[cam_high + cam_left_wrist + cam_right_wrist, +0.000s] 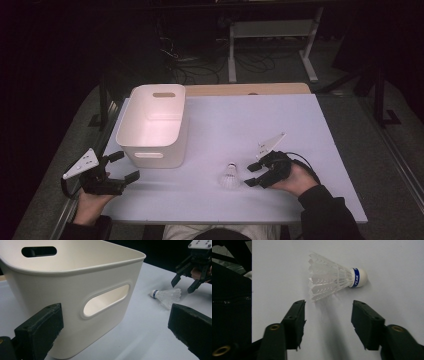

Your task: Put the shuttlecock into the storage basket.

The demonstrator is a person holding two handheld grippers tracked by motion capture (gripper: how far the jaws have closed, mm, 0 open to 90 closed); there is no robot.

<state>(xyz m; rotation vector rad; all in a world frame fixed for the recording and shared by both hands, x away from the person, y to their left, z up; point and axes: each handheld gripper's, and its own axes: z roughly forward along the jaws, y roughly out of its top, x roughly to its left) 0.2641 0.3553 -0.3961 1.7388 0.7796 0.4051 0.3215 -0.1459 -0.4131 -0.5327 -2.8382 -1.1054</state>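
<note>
A white shuttlecock (230,176) with a blue band on its cork lies on its side on the white table (235,125). My right gripper (251,175) is open just to its right, jaws pointing at it with a small gap. In the right gripper view the shuttlecock (334,280) lies just beyond the open jaws, feathers left, cork right. A white plastic bin (154,125) with handle slots stands at the table's left. My left gripper (125,166) is open beside the bin's near left corner, holding nothing. In the left gripper view the bin (75,290) looms close, with the shuttlecock (167,295) and right gripper (183,283) beyond.
A wooden board (250,89) runs along the table's far edge. Beyond it the dark floor holds cables and a white desk frame (272,37). Bare tabletop lies between the bin and the shuttlecock, and to the right.
</note>
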